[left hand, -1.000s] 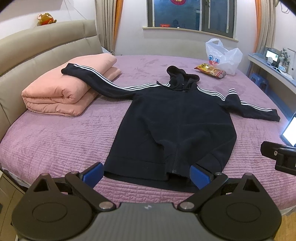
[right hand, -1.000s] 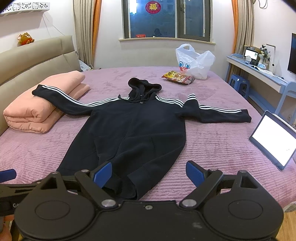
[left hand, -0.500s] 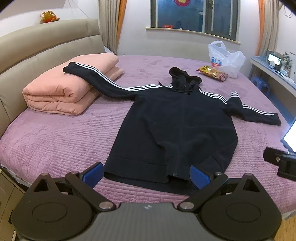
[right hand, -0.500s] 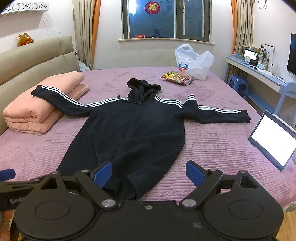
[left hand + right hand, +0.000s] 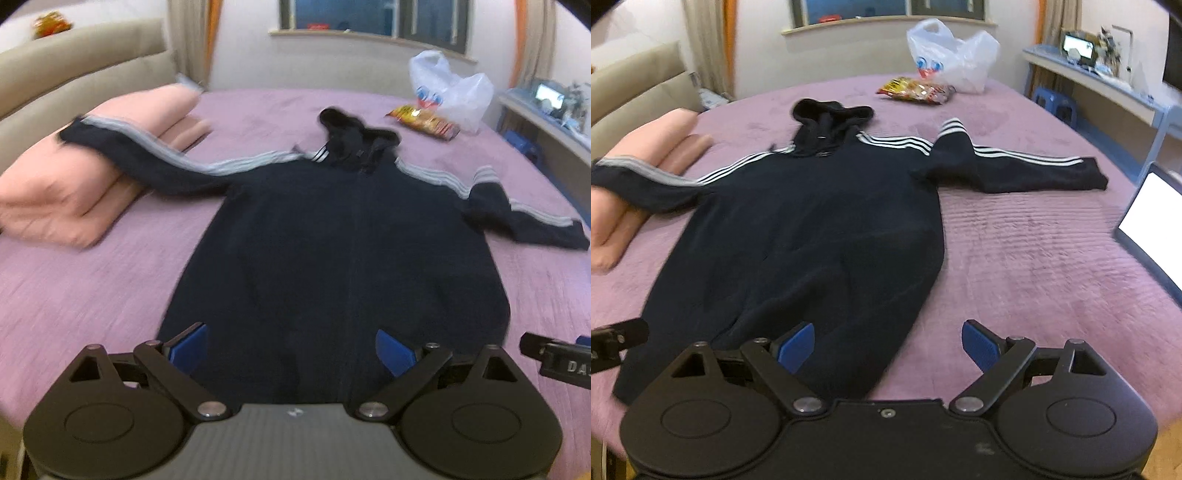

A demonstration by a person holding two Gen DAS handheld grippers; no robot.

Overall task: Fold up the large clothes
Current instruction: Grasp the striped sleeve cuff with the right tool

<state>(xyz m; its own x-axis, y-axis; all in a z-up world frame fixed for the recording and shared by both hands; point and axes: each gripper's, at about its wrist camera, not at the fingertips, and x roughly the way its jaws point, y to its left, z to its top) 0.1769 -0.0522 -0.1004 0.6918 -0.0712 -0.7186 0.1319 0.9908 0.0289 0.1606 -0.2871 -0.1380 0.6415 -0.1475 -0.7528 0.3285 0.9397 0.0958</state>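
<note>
— Both grippers hang at the near edge of the bed: the left gripper (image 5: 291,349) has its blue pads spread wide over the hem, and the right gripper (image 5: 888,345) is just as wide, one pad over the hem's right corner, the other over bare quilt. Neither pinches anything.

— And the garment?

— That big black fleece hoodie with white-striped sleeves (image 5: 812,229) lies flat, front up, on the purple quilted bedspread (image 5: 1034,251), hood toward the window. One sleeve is draped up onto the folded pink blanket (image 5: 74,184); the other stretches out toward the open white-screened tablet (image 5: 1148,221).

— What worries you?

— Thick, soft fleece. I'd guess a pad could grab only the top layer, so the fold drags crooked. That raised sleeve may snag on the blanket's plump edge too.

— Anything else close by?

— A crinkly snack packet (image 5: 916,90) and a white plastic bag (image 5: 953,59) beyond the hood, well apart.
</note>
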